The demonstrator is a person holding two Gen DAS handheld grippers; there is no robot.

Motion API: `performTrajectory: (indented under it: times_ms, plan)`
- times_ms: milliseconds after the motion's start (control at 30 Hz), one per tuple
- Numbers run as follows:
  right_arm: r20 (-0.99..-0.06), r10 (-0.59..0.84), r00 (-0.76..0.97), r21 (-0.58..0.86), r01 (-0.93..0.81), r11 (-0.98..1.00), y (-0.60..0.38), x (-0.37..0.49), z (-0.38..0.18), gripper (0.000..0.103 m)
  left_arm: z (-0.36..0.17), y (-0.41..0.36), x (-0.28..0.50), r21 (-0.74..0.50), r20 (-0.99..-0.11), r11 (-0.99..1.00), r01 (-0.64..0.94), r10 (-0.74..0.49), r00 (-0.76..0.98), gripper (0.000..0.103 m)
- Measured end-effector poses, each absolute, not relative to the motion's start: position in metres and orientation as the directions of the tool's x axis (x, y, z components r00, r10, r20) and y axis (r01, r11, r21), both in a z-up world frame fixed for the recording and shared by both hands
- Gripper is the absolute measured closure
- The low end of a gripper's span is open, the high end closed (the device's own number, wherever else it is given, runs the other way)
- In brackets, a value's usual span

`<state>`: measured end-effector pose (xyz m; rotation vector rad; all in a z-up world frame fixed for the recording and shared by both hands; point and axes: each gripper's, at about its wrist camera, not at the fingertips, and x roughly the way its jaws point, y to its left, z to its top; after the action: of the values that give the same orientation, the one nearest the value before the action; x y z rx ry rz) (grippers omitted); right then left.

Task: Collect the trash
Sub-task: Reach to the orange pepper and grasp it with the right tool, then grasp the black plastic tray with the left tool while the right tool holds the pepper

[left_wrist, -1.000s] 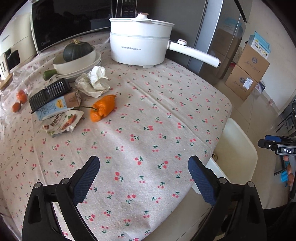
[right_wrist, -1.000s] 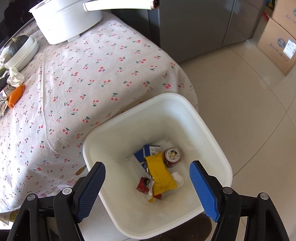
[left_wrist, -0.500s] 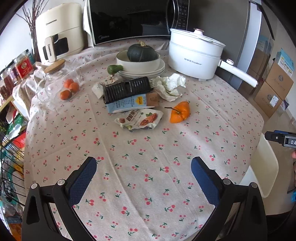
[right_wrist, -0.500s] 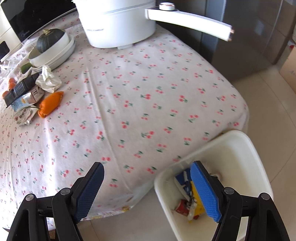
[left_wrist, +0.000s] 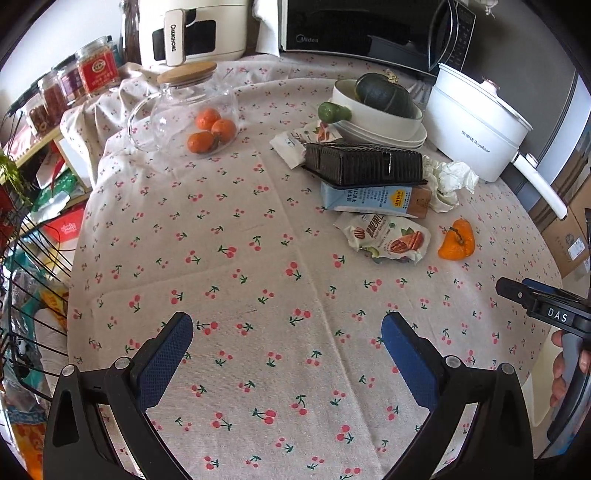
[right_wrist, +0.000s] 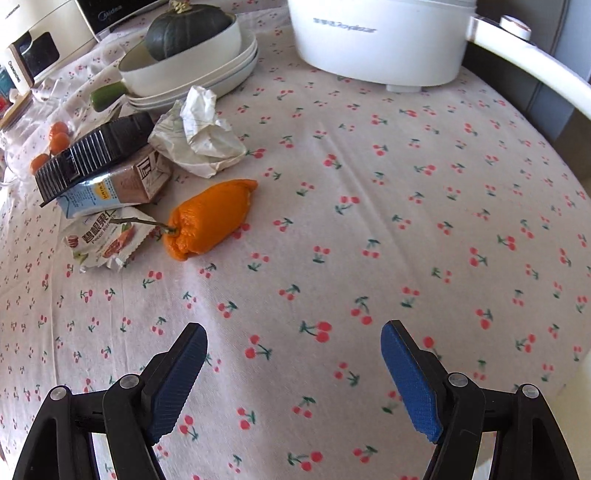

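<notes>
**Cherry-print desk, both pairs of fingers apart and empty over bare cloth**

Cherry-patterned cloth covers the desk (left_wrist: 229,280), and the trash we are after sits in one cluster toward its far side. We see a crumpled white paper (right_wrist: 201,134) lying just beside a flattened blue-and-brown carton (right_wrist: 114,186), and a torn pecan snack packet (right_wrist: 105,242) touching the carton's near edge. A black ribbed plastic tray (right_wrist: 92,151) rests on top of the carton. Behind the tray, in the left wrist view, another small white wrapper (left_wrist: 295,142) lies flat.

Our right gripper (right_wrist: 293,373) hangs above bare cloth with its blue fingers (right_wrist: 177,384) wide apart and nothing between them; the trash cluster lies well ahead and to the left of it. Our left gripper (left_wrist: 286,354) likewise has its fingers (left_wrist: 162,363) spread with only cloth between them, and the cluster lies ahead and to the right, well apart.

An orange pepper (right_wrist: 208,218) lies just beside the snack packet, its stem reaching over the packet. Farther back a dark green squash (right_wrist: 188,31) sits in a stack of white bowls (right_wrist: 218,72), with a white electric pot (right_wrist: 380,40) to the right. To the left we see a glass jar (left_wrist: 183,110) with a wooden lid and three small oranges (left_wrist: 212,131) by it. A microwave (left_wrist: 365,31) and a cream appliance (left_wrist: 192,31) stand at the back edge.
</notes>
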<state>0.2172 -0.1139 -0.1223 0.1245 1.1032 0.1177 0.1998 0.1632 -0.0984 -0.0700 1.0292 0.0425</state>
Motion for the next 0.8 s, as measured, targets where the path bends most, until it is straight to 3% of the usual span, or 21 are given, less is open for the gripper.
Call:
performTrajectory:
  times_ms: [233, 500, 600, 767, 800]
  plan:
    - [-0.840, 0.233, 0.490, 0.228, -0.071, 0.971, -0.074, 0.241, -0.133, 0.022, -0.107, 0.189, 0.201, -0.052, -0.869, 0.992, -0.115, 0.012, 0.495, 0.000]
    - [-0.833, 0.180, 0.523, 0.160, -0.084, 0.984, -0.059, 0.259, -0.141, 0.022, -0.112, 0.195, 0.198, -0.056, -0.875, 0.991, -0.119, 0.008, 0.483, 0.000]
    - [-0.825, 0.168, 0.540, 0.153, -0.074, 0.986, -0.063, 0.263, -0.144, 0.029, -0.112, 0.193, 0.198, -0.058, -0.876, 0.992, -0.116, 0.005, 0.482, 0.000]
    - [-0.804, 0.249, 0.541, 0.214, -0.128, 0.968, -0.069, 0.263, -0.140, 0.062, -0.115, 0.186, 0.200, -0.056, -0.877, 0.994, -0.096, -0.003, 0.480, 0.000]
    - [-0.804, 0.252, 0.539, 0.215, -0.132, 0.968, -0.070, 0.262, -0.138, 0.063, -0.116, 0.185, 0.201, -0.057, -0.877, 0.994, -0.093, -0.005, 0.480, 0.000]
